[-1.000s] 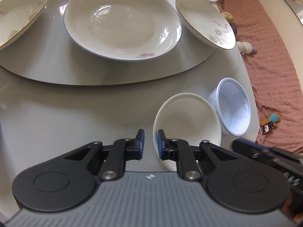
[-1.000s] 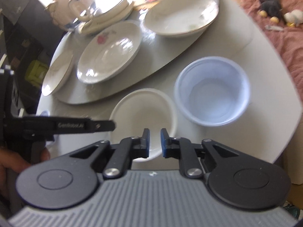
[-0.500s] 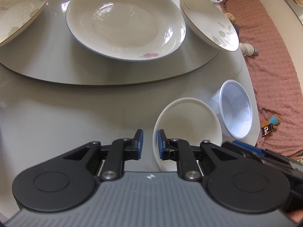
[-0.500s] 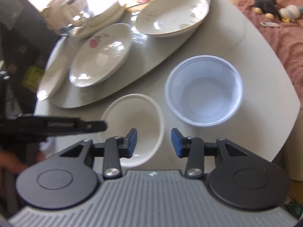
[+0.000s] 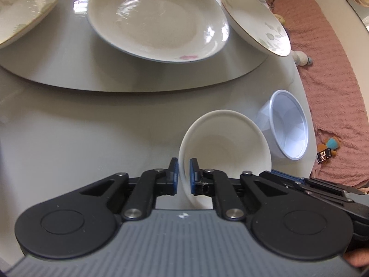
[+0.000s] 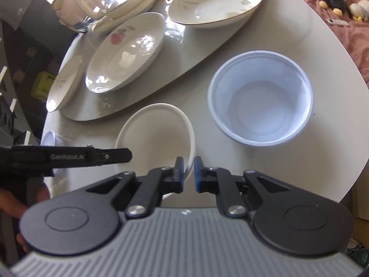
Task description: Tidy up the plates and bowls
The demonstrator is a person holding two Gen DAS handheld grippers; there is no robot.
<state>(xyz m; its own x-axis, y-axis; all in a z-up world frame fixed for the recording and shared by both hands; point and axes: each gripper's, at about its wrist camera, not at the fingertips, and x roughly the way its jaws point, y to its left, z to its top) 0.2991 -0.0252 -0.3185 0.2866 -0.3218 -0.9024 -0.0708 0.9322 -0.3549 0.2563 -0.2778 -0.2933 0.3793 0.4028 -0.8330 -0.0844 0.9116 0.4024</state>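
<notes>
Left wrist | left claw (image 5: 183,175) clamps plain white bowl (image 5: 227,147) rim | right claw (image 6: 188,173) pinches opposite rim

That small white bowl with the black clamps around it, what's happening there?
A person is tidying dishes with a handheld gripper in each hand. The left gripper pinches the near rim of the small white bowl; the right gripper has closed on the rim at another spot. Both seem to grip the bowl, which sits on the table beside a pale plastic bowl. Larger plates, like the rose-patterned plate, wait on the turntable behind.
</notes>
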